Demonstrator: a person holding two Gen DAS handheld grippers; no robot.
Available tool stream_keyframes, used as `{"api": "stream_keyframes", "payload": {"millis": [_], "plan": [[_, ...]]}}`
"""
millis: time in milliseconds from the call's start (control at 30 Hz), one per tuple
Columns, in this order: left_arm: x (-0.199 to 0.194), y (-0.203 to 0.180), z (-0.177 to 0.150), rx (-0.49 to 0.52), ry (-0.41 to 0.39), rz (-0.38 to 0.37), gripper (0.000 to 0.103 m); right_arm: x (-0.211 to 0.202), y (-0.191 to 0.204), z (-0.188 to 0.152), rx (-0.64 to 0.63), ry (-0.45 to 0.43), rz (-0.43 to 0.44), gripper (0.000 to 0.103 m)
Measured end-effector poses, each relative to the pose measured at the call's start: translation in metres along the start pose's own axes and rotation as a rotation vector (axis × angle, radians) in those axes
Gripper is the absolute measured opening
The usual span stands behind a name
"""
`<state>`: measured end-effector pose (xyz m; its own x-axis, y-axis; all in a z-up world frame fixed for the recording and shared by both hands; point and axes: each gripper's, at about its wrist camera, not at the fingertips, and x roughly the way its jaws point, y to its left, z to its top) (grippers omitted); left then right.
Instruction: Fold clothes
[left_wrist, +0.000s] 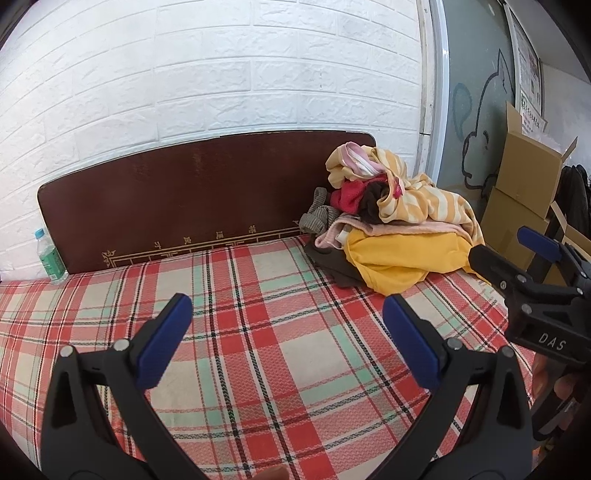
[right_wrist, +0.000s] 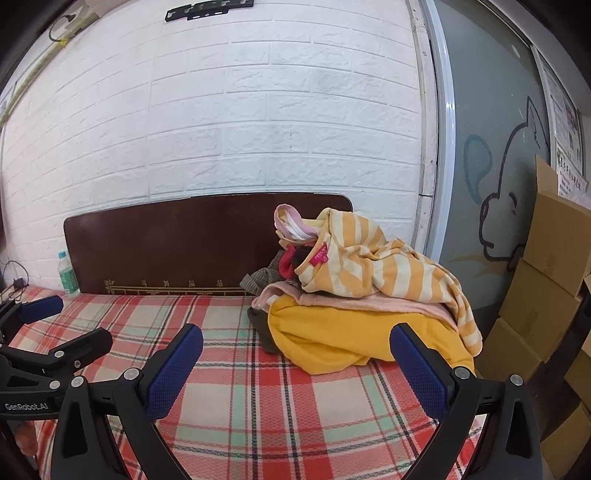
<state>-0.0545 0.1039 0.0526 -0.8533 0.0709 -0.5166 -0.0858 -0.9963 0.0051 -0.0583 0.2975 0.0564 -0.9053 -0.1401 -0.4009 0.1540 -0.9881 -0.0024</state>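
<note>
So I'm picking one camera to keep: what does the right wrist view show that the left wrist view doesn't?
Only the right wrist view shows the black bracket high on the wall, a pink tag on the striped shirt, and the left gripper. Only the left wrist view shows the right gripper. Both show the clothes pile, plaid sheet, bottle and boxes.

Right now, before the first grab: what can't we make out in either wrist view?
- Clothes pile: both views; the striped top covers lower garments, count unclear.
- Dark garment: yellow garment overlaps it.
- Headboard characters: too small.
- Bottle label: too small.
</note>
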Motion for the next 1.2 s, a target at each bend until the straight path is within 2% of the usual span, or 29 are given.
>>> {"api": "stream_keyframes", "payload": {"millis": [133,267,433,567,733,800,833,867,933,967,1033,1100,1200], "plan": [[0.007,-0.005,0.003,0.014,-0.001,-0.008,0.103,0.013,-0.007,0.004,-0.017,0.003,0.016,0.103],[0.015,-0.01,0.007,0.02,-0.003,-0.018,0.103,0.032,-0.019,0.014,-0.055,-0.006,-0.011,0.103],[0.026,-0.012,0.007,0.022,0.003,-0.021,0.103,0.086,-0.034,0.028,-0.131,0.083,-0.046,0.102],[0.037,-0.009,0.003,0.031,0.021,-0.012,0.103,0.139,-0.038,0.026,-0.19,0.157,-0.031,0.089],[0.055,0.0,-0.002,0.026,0.055,0.001,0.103,0.194,-0.046,0.019,-0.258,0.27,-0.075,0.079],[0.062,0.002,-0.004,0.025,0.066,0.0,0.103,0.206,-0.049,0.021,-0.276,0.275,-0.094,0.073],[0.065,0.003,-0.005,0.024,0.071,-0.001,0.103,0.21,-0.051,0.023,-0.27,0.275,-0.095,0.066],[0.068,0.004,-0.006,0.023,0.076,-0.001,0.103,0.213,-0.054,0.028,-0.255,0.269,-0.09,0.055],[0.075,0.007,-0.008,0.022,0.087,-0.002,0.103,0.215,-0.061,0.036,-0.218,0.257,-0.065,0.041],[0.078,0.008,-0.009,0.021,0.092,-0.003,0.103,0.213,-0.065,0.039,-0.202,0.248,-0.06,0.028],[0.083,0.01,-0.011,0.019,0.102,-0.006,0.103,0.205,-0.074,0.047,-0.169,0.225,-0.047,0.009],[0.085,0.01,-0.011,0.013,0.107,-0.015,0.103,0.194,-0.089,0.062,-0.096,0.206,-0.001,0.003],[0.084,0.01,-0.011,0.008,0.101,-0.029,0.103,0.177,-0.11,0.086,0.011,0.177,0.068,0.003]]}}
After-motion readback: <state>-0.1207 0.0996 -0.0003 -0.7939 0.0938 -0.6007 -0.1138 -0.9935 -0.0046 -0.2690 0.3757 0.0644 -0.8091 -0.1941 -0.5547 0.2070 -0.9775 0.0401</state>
